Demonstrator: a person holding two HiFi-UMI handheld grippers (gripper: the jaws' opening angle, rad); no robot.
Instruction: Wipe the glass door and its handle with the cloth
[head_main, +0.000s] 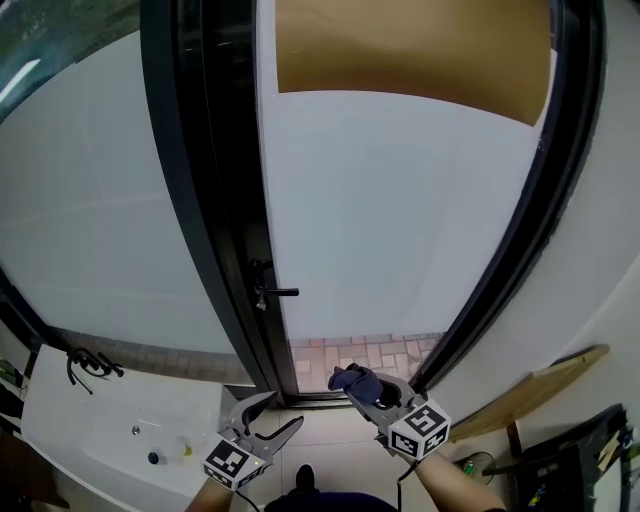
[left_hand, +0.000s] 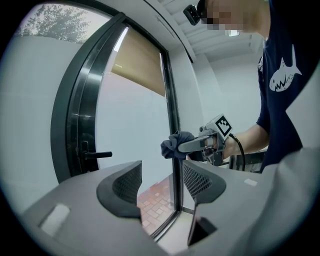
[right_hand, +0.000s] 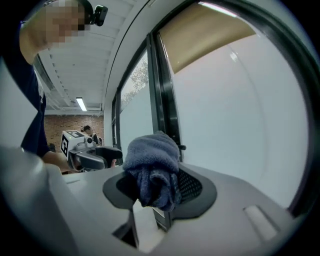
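the right hand-held gripper (right_hand: 157, 189) is clamped on a bunched dark blue cloth (right_hand: 152, 165); the cloth bulges up above the jaws and a fold of it hangs down between them. the left hand-held gripper (left_hand: 162, 182) has its jaws apart, with nothing between them. in the head view both sit low in the picture, the left one lower and to the left, the right one raised toward the bottom of the glass door (head_main: 400, 220). whether the cloth touches the glass cannot be told. the door's pane is frosted white, with a clear strip at its foot that shows red brick paving (head_main: 370, 352) outside, and a tan blind (head_main: 410, 50) covers its top. a dark frame (head_main: 190, 200) runs along the door's left edge. the black handle (head_main: 275, 293) sticks out level from that frame, above and to the left of the cloth and apart from both grippers. a white sink (head_main: 110, 425) with a black tap lies at lower left.
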